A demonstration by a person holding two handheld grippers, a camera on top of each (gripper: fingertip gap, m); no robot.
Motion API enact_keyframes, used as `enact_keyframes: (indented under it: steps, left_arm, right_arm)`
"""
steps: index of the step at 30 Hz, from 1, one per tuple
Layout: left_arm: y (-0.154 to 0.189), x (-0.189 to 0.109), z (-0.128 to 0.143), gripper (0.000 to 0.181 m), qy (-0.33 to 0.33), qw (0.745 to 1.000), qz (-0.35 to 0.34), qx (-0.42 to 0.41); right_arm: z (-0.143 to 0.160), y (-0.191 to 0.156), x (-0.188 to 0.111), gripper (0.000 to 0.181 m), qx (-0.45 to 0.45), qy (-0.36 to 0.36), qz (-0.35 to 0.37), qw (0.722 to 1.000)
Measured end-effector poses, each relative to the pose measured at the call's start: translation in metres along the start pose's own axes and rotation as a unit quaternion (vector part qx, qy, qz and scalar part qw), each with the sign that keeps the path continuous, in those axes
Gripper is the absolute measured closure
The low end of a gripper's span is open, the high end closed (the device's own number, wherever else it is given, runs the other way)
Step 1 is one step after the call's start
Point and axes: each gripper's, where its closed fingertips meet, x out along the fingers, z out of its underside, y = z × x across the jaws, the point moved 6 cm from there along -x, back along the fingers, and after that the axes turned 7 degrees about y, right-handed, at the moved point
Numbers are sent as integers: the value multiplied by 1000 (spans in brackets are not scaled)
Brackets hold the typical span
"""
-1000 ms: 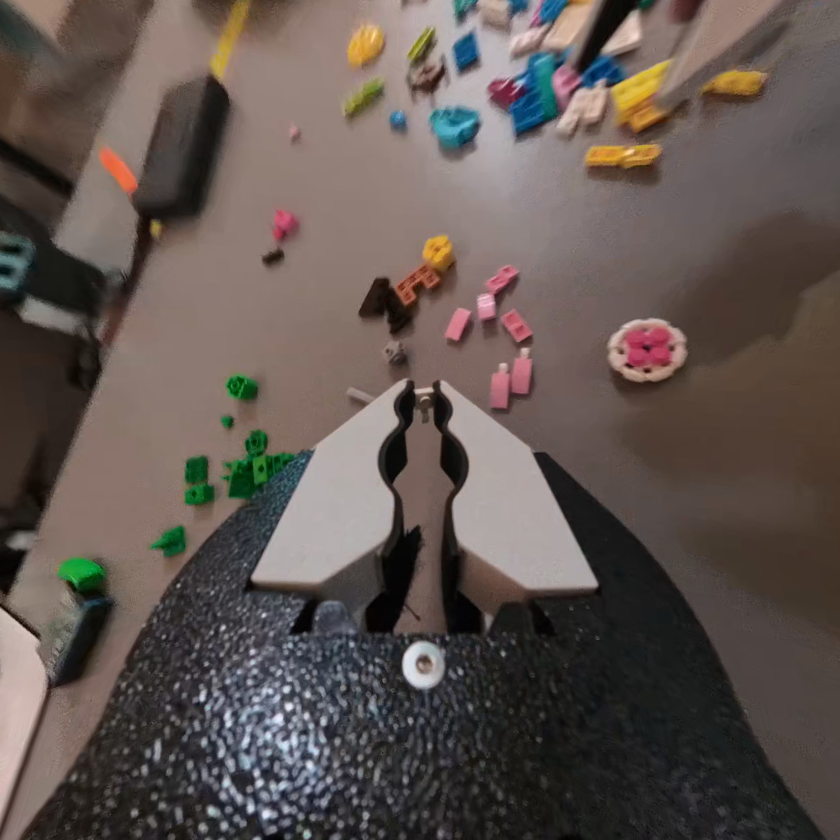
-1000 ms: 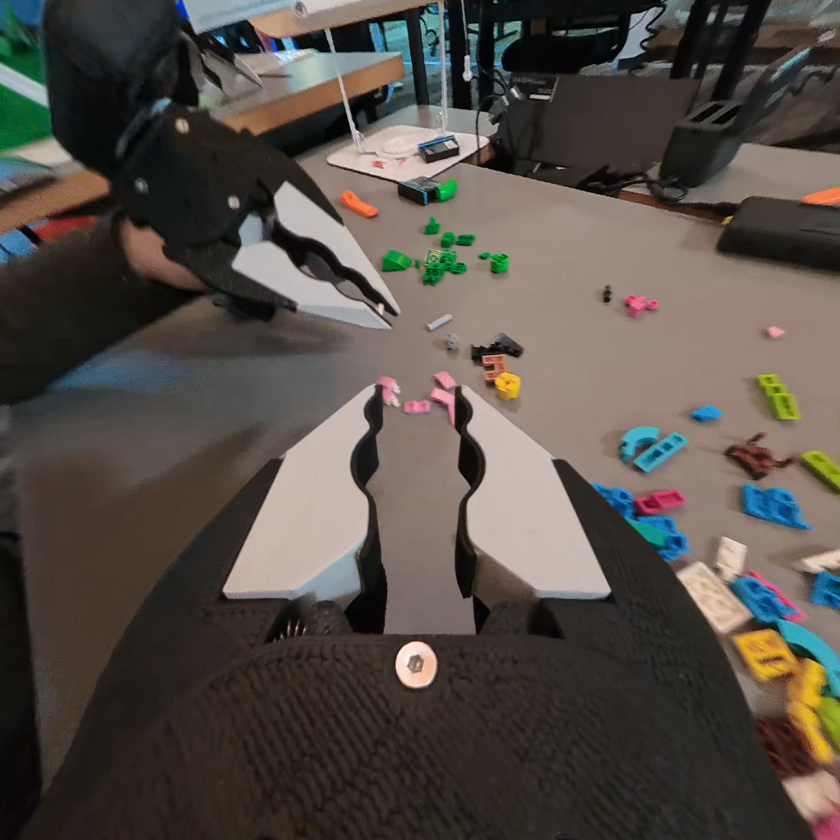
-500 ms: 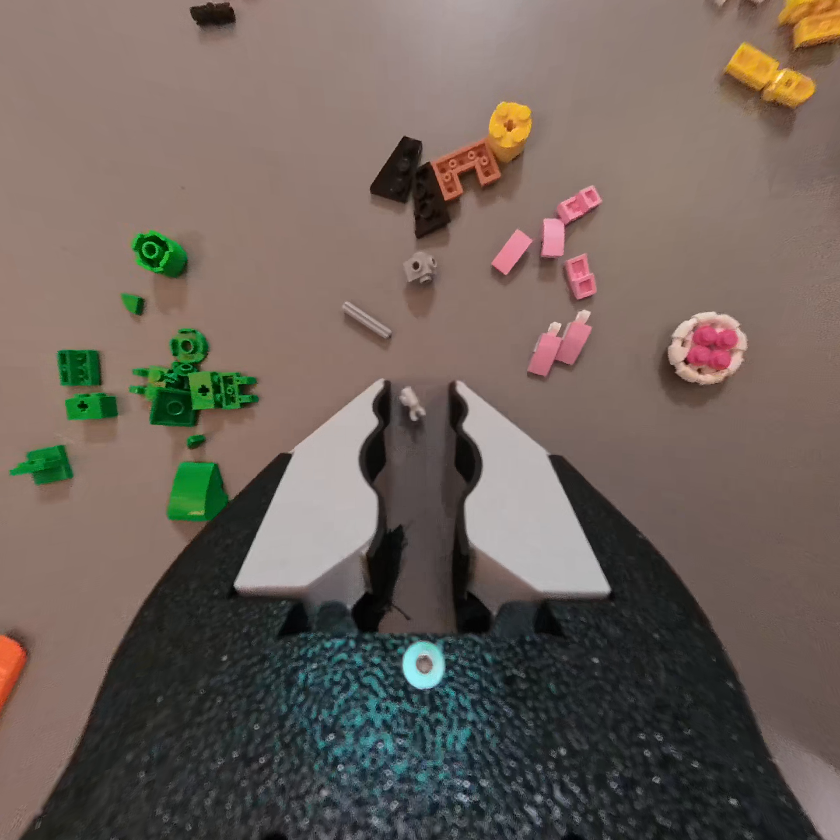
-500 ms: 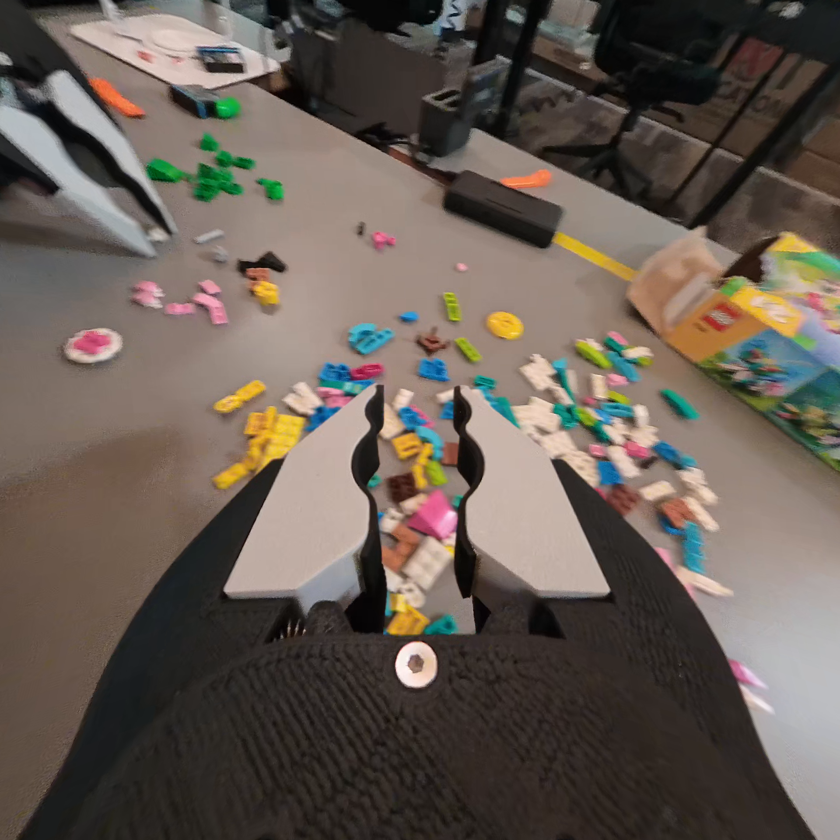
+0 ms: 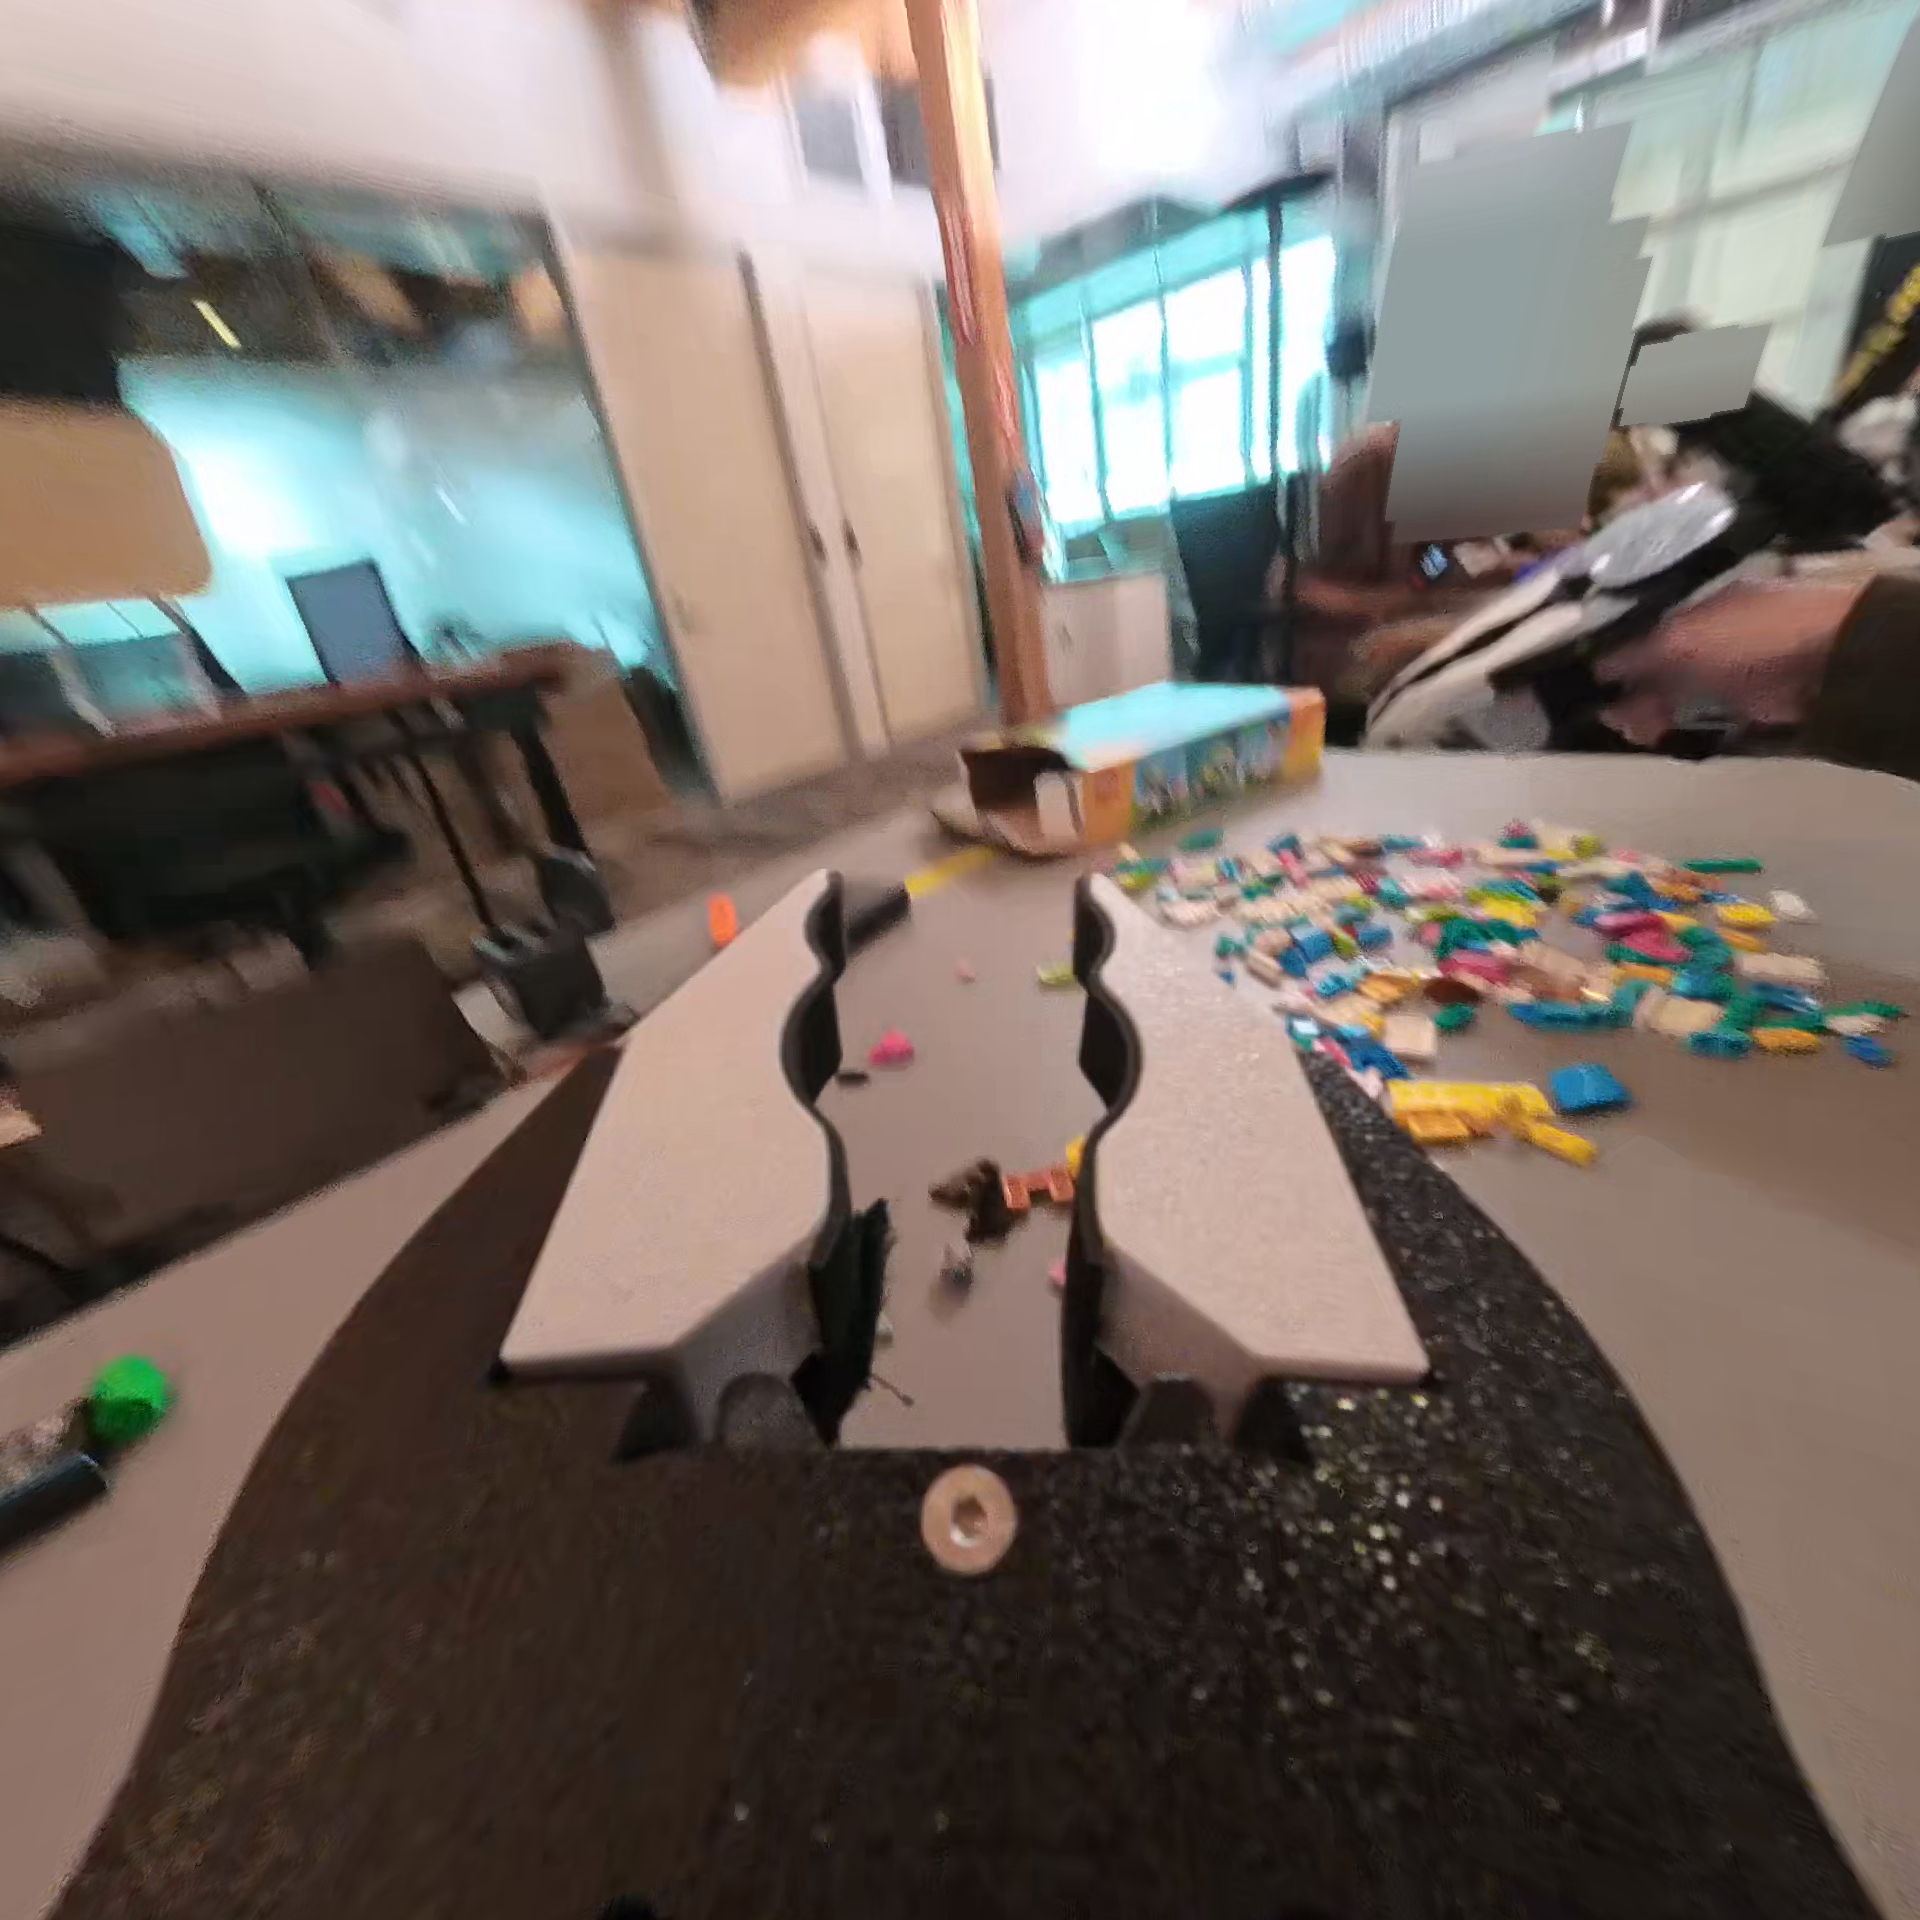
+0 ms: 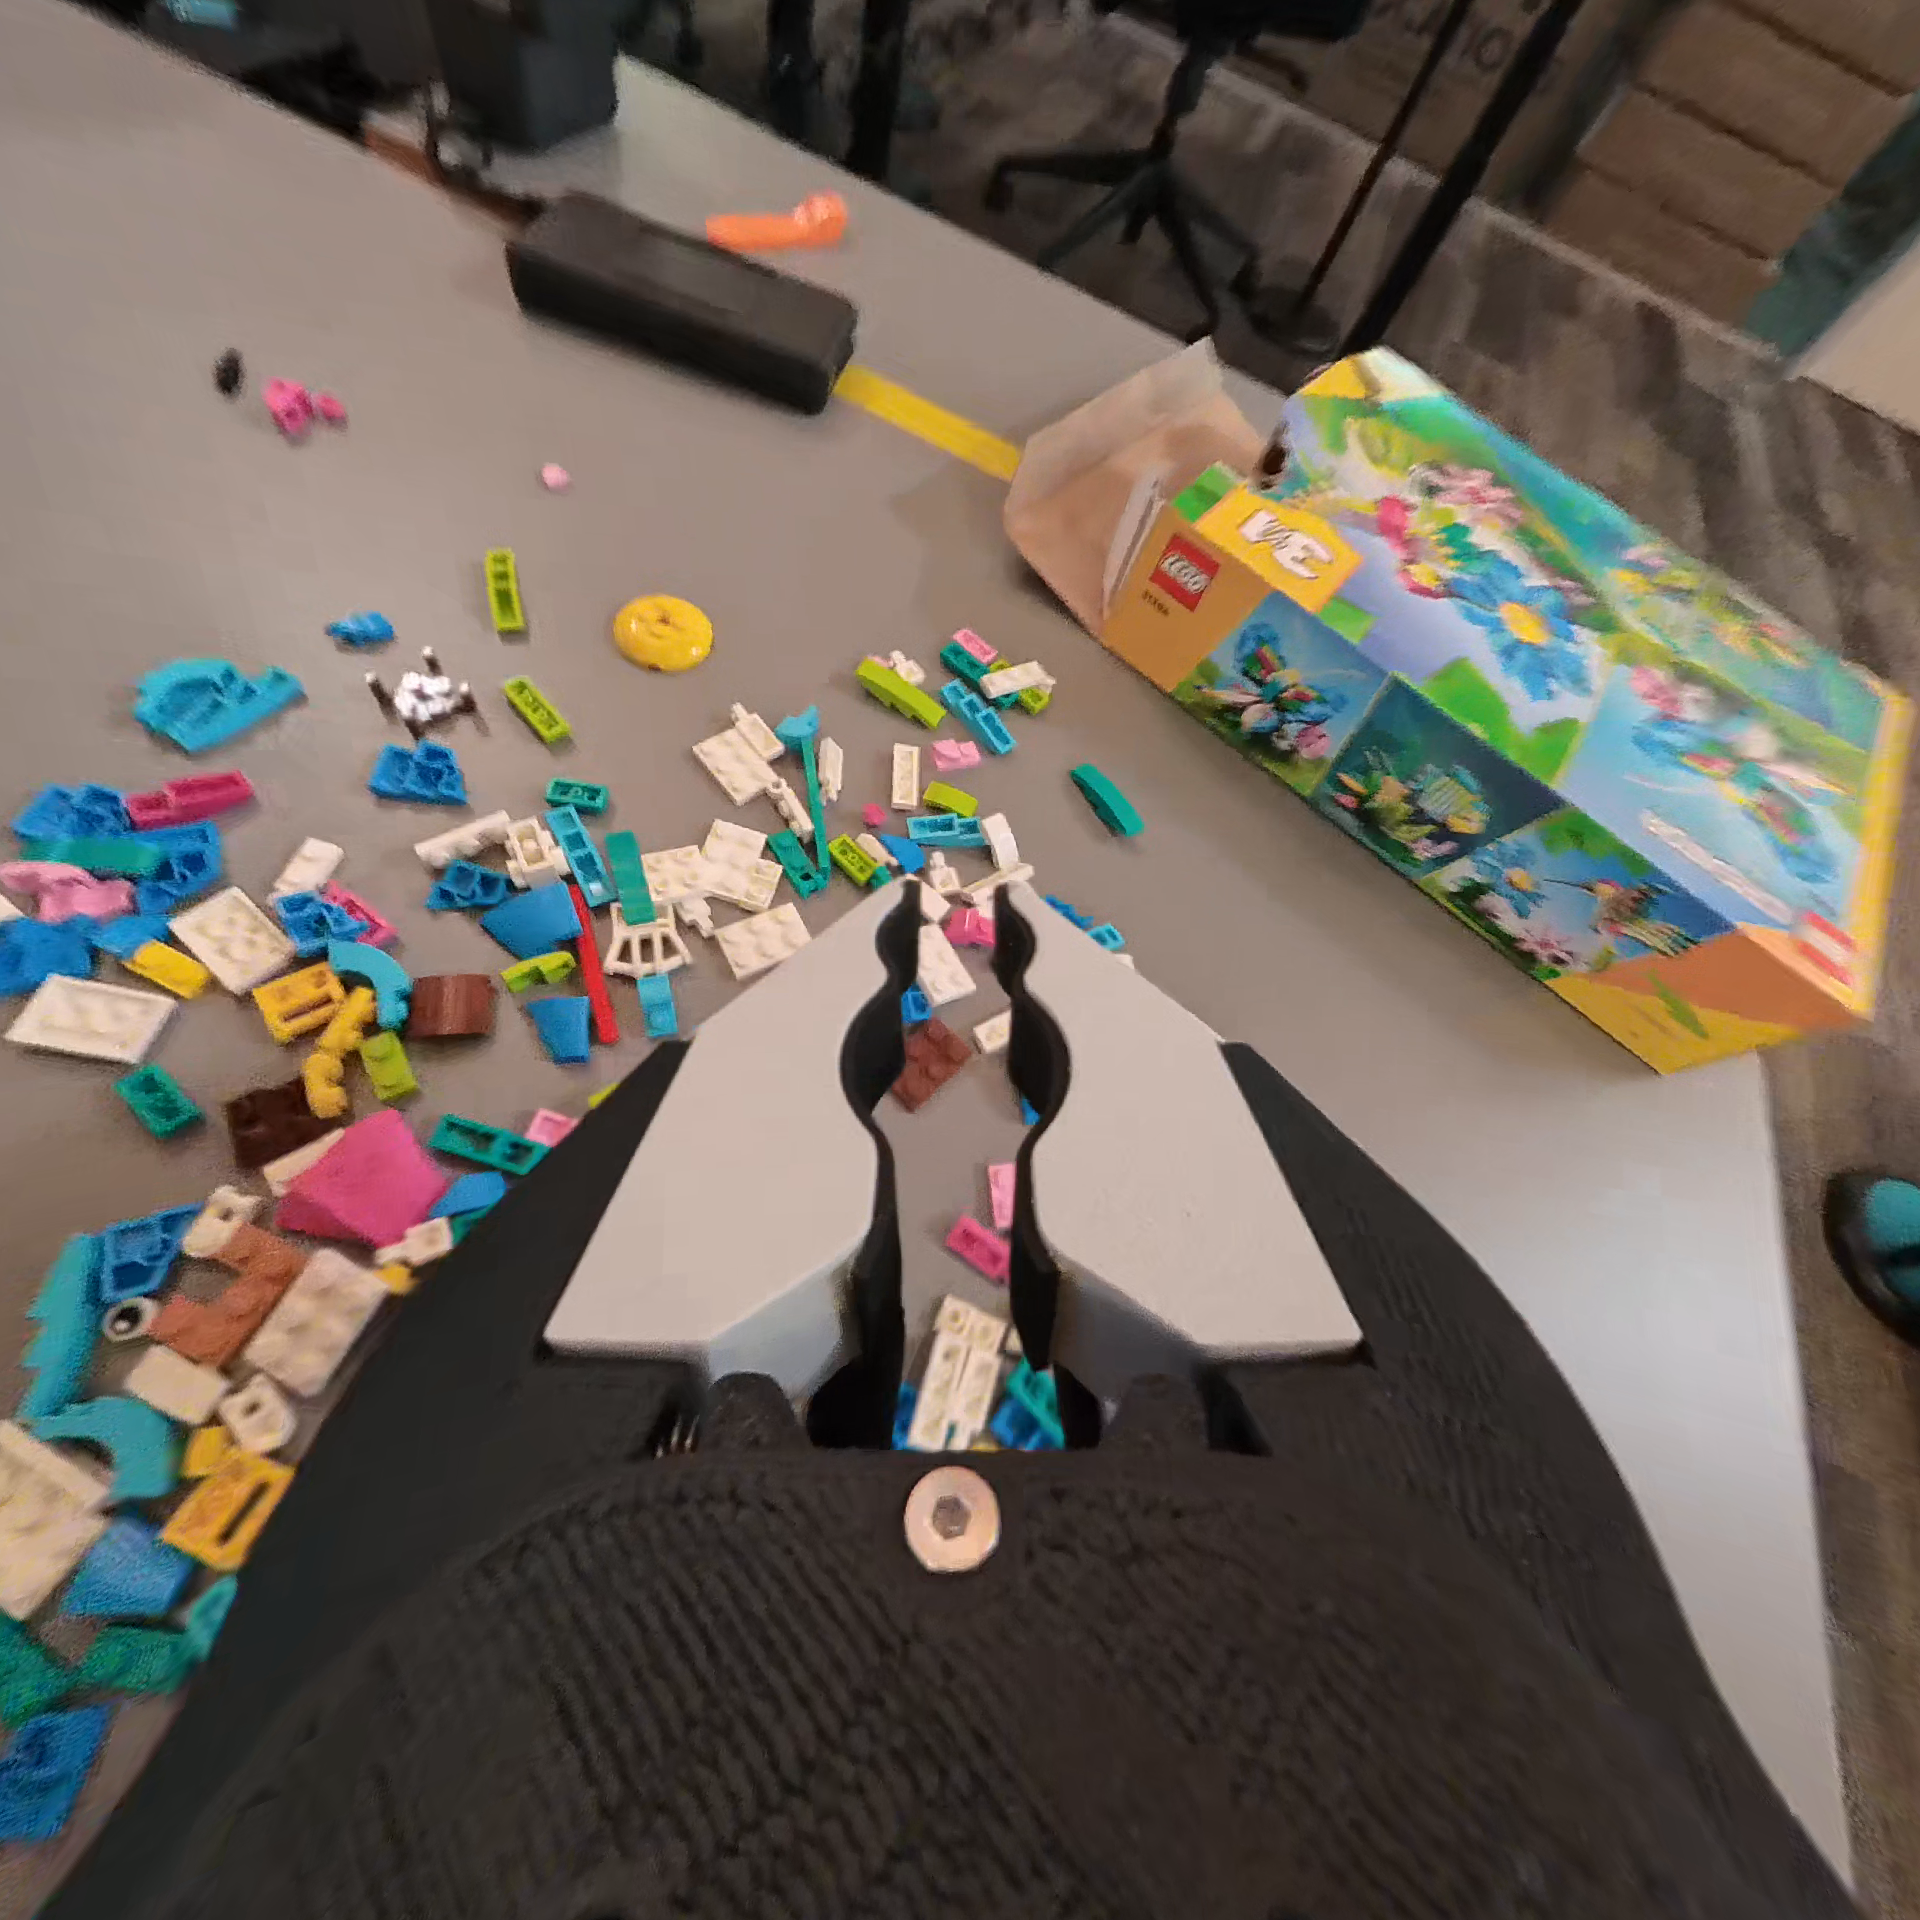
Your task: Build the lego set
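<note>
Lego pieces (image 6: 665, 914) lie loose across the grey tabletop (image 6: 1455, 1195), a dense mixed-colour heap spreading left of and under the right tongs (image 6: 953, 896). Set box (image 6: 1538, 727) lies on its side at the tabletop's far right edge, flap open, well apart from the heap. Black case (image 6: 681, 296) sits far back, orange tool (image 6: 779, 223) just behind it. Right tongs hang above the heap's right part, gap narrow, nothing gripped. Left tongs (image 5: 954, 894) are wide apart, empty, raised and looking level across the tabletop; left view is blurred. Brown and orange bricks (image 5: 1003, 1190) show between the left fingers, on the tabletop. Yellow disc (image 6: 662, 630) lies alone behind the heap.
</note>
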Motion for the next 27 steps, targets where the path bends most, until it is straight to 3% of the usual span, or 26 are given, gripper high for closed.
enact_keyframes:
  steps: [2,6,11,23,27]
  left_arm:
    - [9,-3,2,146,42,998,-20,49]
    - [25,-1,17,147,37,997,3,72]
    - [28,-4,18,153,67,995,4,70]
    - [30,0,27,154,52,997,23,54]
    - [31,0,26,154,57,997,28,53]
  right_arm:
    - [2,3,24,173,-11,-46,-61,997]
    - [13,13,66,173,-35,-156,-148,976]
    - [23,23,96,168,32,-232,-206,950]
    - [28,19,104,179,-7,-301,-207,931]
    - [3,-1,99,180,-3,-244,-223,944]
